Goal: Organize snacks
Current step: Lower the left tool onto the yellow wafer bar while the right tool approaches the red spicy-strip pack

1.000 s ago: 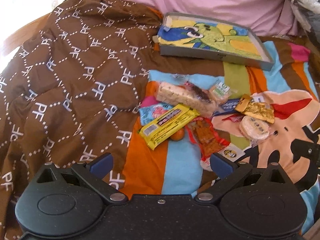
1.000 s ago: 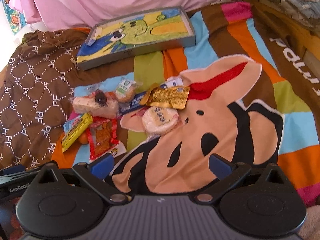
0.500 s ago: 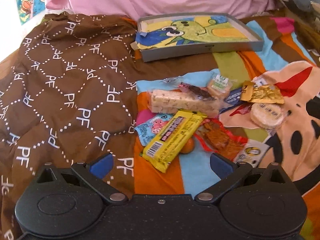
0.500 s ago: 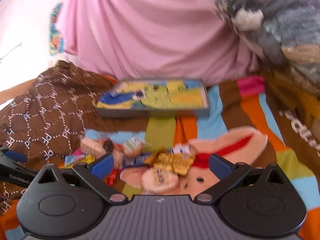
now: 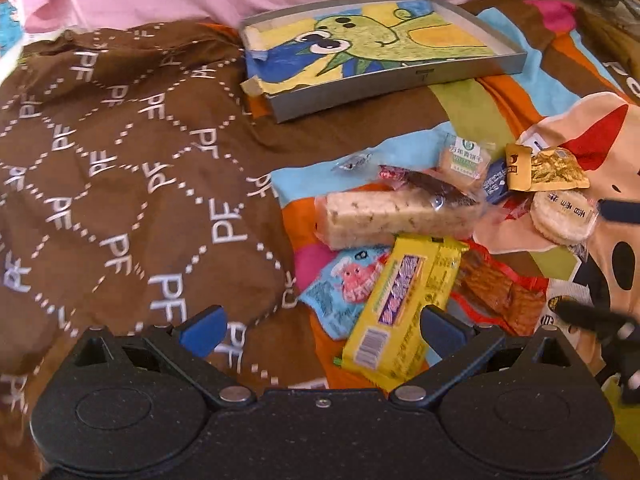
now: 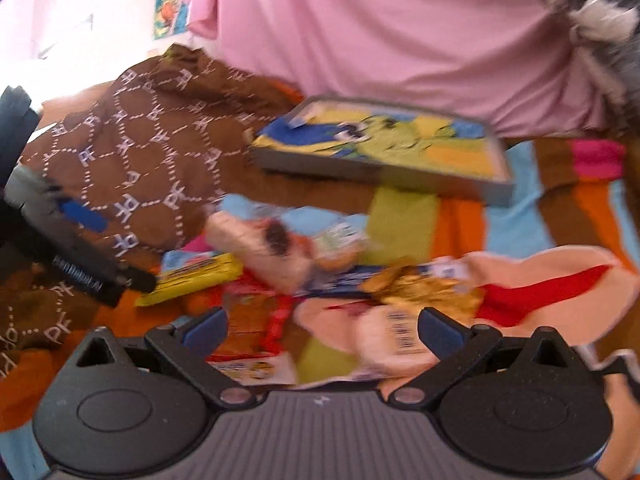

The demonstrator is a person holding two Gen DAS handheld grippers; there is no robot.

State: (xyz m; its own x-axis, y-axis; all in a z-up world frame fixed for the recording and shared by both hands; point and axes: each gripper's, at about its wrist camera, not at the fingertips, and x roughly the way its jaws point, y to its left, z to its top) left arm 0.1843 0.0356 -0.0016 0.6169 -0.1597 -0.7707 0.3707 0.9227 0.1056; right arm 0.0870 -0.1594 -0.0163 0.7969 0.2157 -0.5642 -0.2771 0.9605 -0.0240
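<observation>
A heap of snacks lies on a striped cartoon blanket. A yellow bar point(image 5: 404, 304) lies nearest, its lower end between the fingers of my open left gripper point(image 5: 320, 328). Behind it are a pale rice crisp bar point(image 5: 384, 216), a blue shrimp packet point(image 5: 344, 284), a red strip packet point(image 5: 500, 296), a round rice cracker point(image 5: 564, 216) and a gold packet point(image 5: 556, 168). A grey tray point(image 5: 400, 84) with a cartoon lining sits behind the heap. My right gripper point(image 6: 322, 330) hangs open over the red packet point(image 6: 248, 320) and the cracker point(image 6: 396, 336); that view is blurred.
A brown quilted cover point(image 5: 120, 168) printed with letters lies bunched on the left. A pink sheet point(image 6: 380, 32) rises behind the tray point(image 6: 380, 164). The left gripper's body point(image 6: 60, 240) shows at the left of the right wrist view.
My left gripper has moved forward and down until the yellow bar sits between its fingers. The right gripper swung up, then dropped close over the snacks.
</observation>
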